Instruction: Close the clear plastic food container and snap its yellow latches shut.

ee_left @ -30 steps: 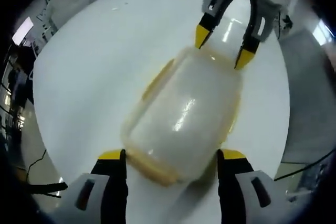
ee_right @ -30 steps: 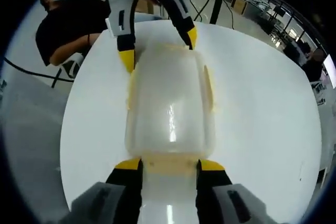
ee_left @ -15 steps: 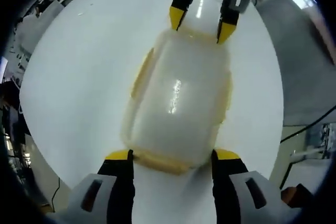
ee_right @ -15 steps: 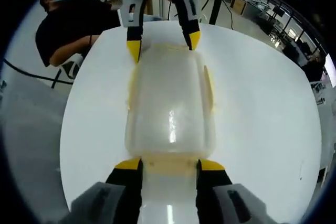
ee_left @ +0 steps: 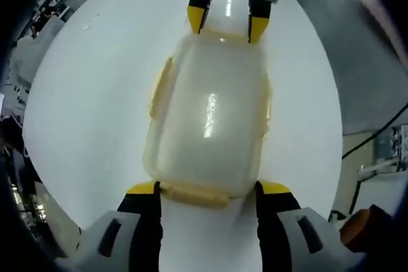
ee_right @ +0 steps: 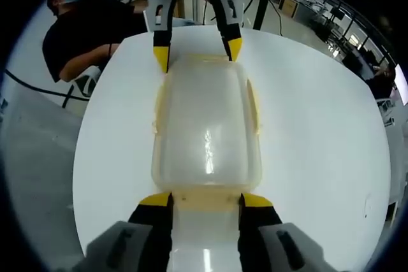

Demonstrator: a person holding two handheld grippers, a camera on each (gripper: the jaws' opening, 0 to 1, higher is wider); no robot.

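Note:
A clear plastic container point(ee_left: 207, 125) with its lid on lies lengthwise on the round white table point(ee_left: 83, 93). Pale yellow latches point(ee_left: 159, 87) run along its long sides, and one latch point(ee_left: 194, 194) sits at each short end. My left gripper point(ee_left: 207, 190) stands open, its yellow tips either side of the near end latch. My right gripper point(ee_left: 226, 23) stands open at the far end. In the right gripper view the same container point(ee_right: 207, 132) shows, with my right gripper point(ee_right: 205, 200) straddling its end latch point(ee_right: 205, 203) and my left gripper point(ee_right: 197, 52) at the opposite end.
A person in a black top point(ee_right: 83, 36) sits past the table's far left edge. Desks and chairs fill the room behind. Bare white table point(ee_right: 319, 125) lies on both sides of the container. An orange object point(ee_left: 363, 227) shows low beside my left gripper.
My left gripper has swung round from an angle to line up square with the container's end. My right gripper and the container have kept their places.

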